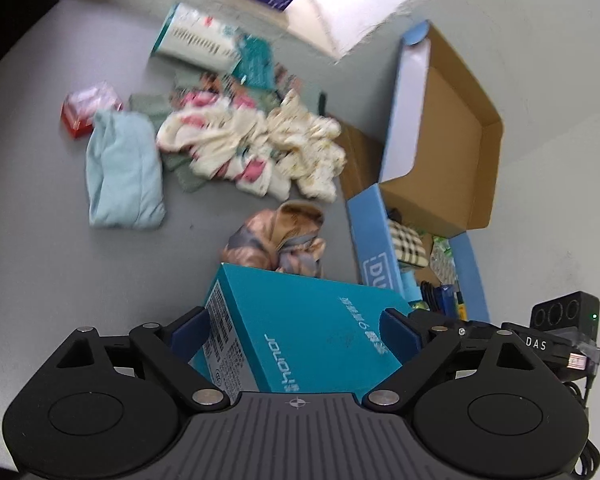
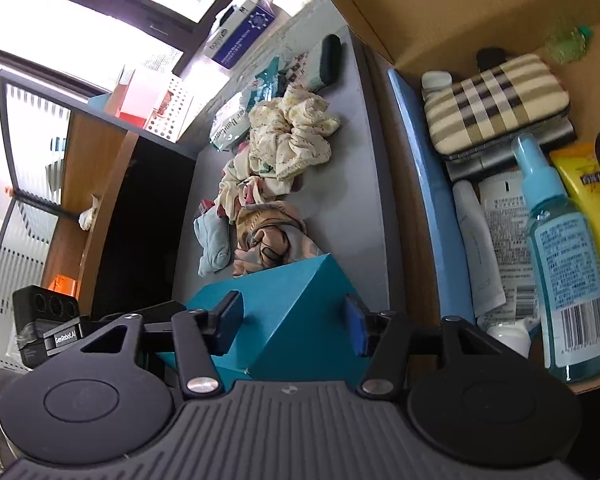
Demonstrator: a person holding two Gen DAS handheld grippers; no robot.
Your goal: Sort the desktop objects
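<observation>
Counter [image 1: 32, 184]: flat grey matte surface, spread ahead of both tools. Open carton [image 1: 452, 128]: corrugated brown inside, glossy blue outside, lid raised, lying to the right of both tools; it holds a checked woven pouch [image 2: 496, 104], smooth plastic tubes and a clear blue spray bottle [image 2: 560, 256], packed close. Cloth heap [image 1: 252, 148]: soft crumpled cream and pink fabrics ahead of the left tool, with a folded pale blue cloth [image 1: 124, 172] to their left and a bunched peach scarf [image 1: 280, 236] just beyond the box. Teal box [image 1: 300, 328]: rigid, sharp-edged, slick printed card, carried tilted above the counter between both tools. Left tool [image 1: 298, 328]: pads set wide against two opposite sides of the box. Right tool [image 2: 294, 322]: pads likewise spread on the box's sides, one corner pointing up between them. Risk, as a judgement: smooth card on a tilt may slip or twist if the two grips pull unevenly; the crowded carton leaves little room, so the box may jam on the bottles.
</observation>
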